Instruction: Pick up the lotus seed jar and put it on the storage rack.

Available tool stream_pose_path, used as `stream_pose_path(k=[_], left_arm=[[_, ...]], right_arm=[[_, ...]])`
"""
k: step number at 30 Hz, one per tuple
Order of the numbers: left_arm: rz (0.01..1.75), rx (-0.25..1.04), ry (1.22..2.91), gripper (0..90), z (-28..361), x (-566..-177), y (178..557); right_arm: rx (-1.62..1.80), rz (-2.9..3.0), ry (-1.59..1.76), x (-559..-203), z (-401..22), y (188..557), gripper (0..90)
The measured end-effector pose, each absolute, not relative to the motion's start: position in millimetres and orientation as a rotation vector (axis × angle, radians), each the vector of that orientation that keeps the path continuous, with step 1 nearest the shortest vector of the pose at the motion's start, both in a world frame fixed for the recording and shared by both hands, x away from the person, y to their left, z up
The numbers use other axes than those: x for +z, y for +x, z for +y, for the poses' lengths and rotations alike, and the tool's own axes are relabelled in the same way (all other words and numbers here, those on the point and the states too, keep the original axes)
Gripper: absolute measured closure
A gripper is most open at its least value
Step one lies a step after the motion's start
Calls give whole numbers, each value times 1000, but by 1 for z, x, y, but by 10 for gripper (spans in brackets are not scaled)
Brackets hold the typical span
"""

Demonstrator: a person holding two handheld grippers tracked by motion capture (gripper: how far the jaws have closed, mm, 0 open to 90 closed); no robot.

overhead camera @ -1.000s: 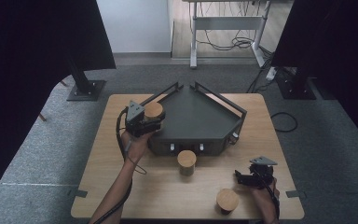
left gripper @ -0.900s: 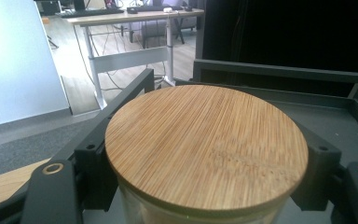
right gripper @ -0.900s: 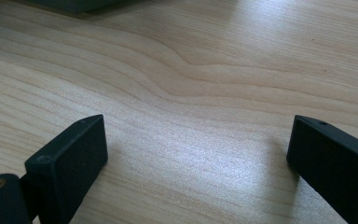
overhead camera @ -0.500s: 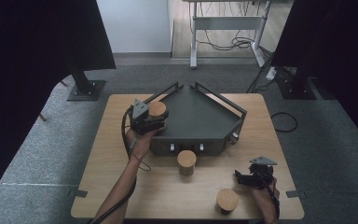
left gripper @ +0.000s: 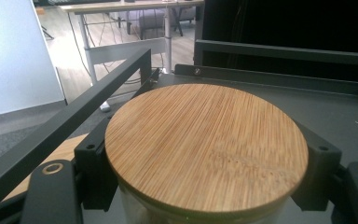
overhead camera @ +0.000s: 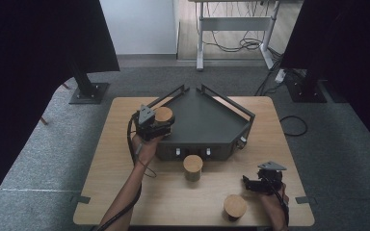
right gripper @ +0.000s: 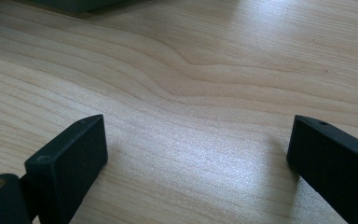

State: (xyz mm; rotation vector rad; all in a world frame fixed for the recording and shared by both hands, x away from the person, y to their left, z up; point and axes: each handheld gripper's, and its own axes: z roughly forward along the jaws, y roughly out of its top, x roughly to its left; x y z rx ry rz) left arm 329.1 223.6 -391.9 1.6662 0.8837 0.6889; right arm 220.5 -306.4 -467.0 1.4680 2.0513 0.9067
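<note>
Gripping bamboo-lidded jar (left gripper: 205, 149), left gripper (overhead camera: 150, 124) over tray (overhead camera: 207, 120); no writing legible.

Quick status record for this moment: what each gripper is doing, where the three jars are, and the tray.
left gripper: shut on held jar, pads at its sides under the bamboo lid
held jar place: at the left corner of the dark tray
right gripper: open, nothing between the jaws, over bare wooden table
middle jar: upright on the table, just in front of the tray
near jar: upright near the front edge, left of the right gripper
</note>
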Motion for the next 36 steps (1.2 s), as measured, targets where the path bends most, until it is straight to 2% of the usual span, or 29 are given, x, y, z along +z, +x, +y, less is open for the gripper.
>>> stream_pose_path(k=[11,17,20,36], left_arm=[[891,677,1676,237,224,-390,331],[917,647,1693,88,225,-390,334],[922,643,1682,45,226,-390,333],[877,667,1666,37,233,-381,314]], right_arm=[[907,2054,1466,-467,-307,221,43],[907,2054,1467,-467,-306,221,43],[908,2054,1466,-467,-307,221,43],[907,2054,1464,-467,-307,221,43]])
